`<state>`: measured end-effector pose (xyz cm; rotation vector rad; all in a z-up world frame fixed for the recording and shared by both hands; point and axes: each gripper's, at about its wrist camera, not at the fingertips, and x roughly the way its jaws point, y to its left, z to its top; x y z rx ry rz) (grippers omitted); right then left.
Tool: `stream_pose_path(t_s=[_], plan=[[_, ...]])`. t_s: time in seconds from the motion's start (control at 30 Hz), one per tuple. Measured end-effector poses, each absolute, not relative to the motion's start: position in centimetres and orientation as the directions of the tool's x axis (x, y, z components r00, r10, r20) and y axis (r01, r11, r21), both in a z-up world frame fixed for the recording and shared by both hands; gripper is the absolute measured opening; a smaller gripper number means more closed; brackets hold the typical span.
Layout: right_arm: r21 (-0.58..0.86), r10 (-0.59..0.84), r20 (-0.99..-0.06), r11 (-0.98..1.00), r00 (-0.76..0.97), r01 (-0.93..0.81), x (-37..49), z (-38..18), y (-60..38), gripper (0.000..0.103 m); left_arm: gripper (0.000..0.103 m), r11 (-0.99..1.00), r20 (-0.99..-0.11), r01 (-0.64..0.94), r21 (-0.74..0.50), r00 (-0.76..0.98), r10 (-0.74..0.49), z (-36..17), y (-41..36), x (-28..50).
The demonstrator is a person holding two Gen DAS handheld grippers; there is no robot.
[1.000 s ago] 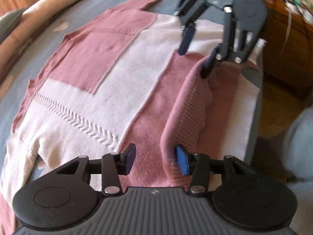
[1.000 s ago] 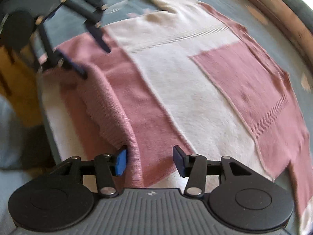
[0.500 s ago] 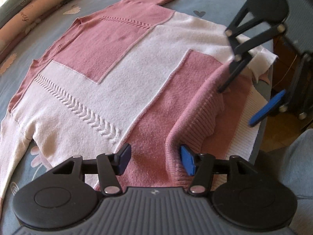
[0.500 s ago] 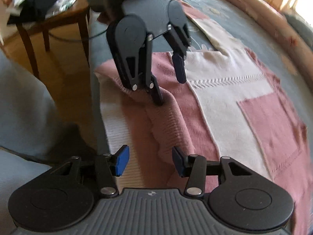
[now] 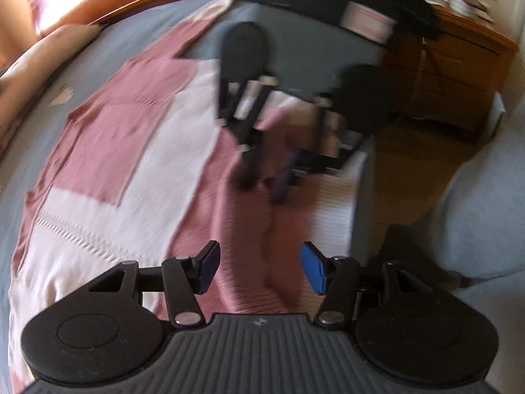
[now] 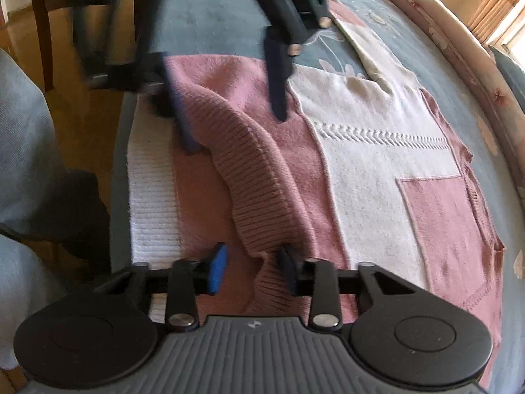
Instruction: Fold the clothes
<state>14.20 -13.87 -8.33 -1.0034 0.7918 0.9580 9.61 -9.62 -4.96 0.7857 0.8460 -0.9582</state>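
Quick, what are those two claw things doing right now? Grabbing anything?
Left gripper: open, straddling the sweater's raised pink hem, not clamped.
Right gripper: open, hem fold between its fingers, not clamped.

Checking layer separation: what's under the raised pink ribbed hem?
Under the pink ribbed hem the sweater's back layer shows: a pink panel and the white ribbed band lying on the blue bedspread. Whatever lies under the hem's crest is covered.

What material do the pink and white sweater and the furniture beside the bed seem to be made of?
The sweater looks like soft knitted yarn, matte and slightly fuzzy: ribbed hem, cable stitch row. The exact fibre cannot be told. The cabinet looks like varnished orange-brown wood, smooth and slightly glossy.
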Motion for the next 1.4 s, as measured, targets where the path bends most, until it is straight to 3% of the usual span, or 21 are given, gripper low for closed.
stream_pose_path(t_s=[0.13,0.3,0.57,0.83,0.87,0.93,0.97,1.1,1.23,1.3,1.4], plan=[[-0.291,0.268,-0.899,0.225,0.346,-0.930,14.6,-7.5,-14.1,0.009,0.056,0.387,-0.879,0.901,0.197,0.337,-0.338,-5.9,-9.8,9.0],[-0.225,0.256,-0.925,0.228,0.281,-0.947,14.6,-6.3,-14.6,0.007,0.056,0.352,-0.888,0.905,0.240,0.351,-0.298,-6.6,-8.9,7.6],[0.074,0.236,-0.971,0.210,-0.023,-0.975,10.6,-5.8,-16.3,0.003,0.056,0.289,-0.937,0.936,0.198,0.268,-0.223,-7.6,-6.7,5.6],[0.035,0.255,-0.966,0.295,0.044,-0.955,10.2,-5.5,-15.6,0.013,0.056,0.302,-0.933,0.913,0.273,0.328,-0.148,-8.6,-5.8,5.0],[0.015,0.258,-0.964,0.296,0.065,-0.955,10.7,-5.6,-15.5,0.016,0.056,0.288,-0.930,0.915,0.282,0.335,-0.152,-8.6,-5.9,4.8],[-0.028,0.257,-0.961,0.285,0.104,-0.958,11.7,-6.2,-15.1,0.033,0.056,0.290,-0.923,0.912,0.290,0.346,-0.166,-8.4,-6.0,4.6],[-0.031,0.255,-0.961,0.278,0.105,-0.960,12.0,-6.6,-15.1,0.035,0.056,0.298,-0.918,0.908,0.294,0.355,-0.175,-8.3,-6.0,4.6],[-0.040,0.258,-0.959,0.275,0.114,-0.961,11.7,-6.8,-15.1,0.038,0.056,0.385,-0.904,0.872,0.303,0.391,-0.172,-7.8,-5.9,5.2],[-0.049,0.262,-0.957,0.275,0.124,-0.960,11.2,-6.8,-15.3,0.044,0.044,0.489,-0.899,0.814,0.313,0.420,-0.123,-7.2,-4.8,6.0],[-0.054,0.264,-0.956,0.274,0.129,-0.960,11.0,-6.8,-15.3,0.044,0.043,0.504,-0.902,0.802,0.320,0.420,-0.097,-7.2,-4.5,6.5],[-0.147,0.302,-0.929,0.233,0.216,-0.961,10.3,-6.3,-15.2,0.044,0.043,0.500,-0.908,0.805,0.319,0.410,-0.081,-7.4,-3.9,6.7]])
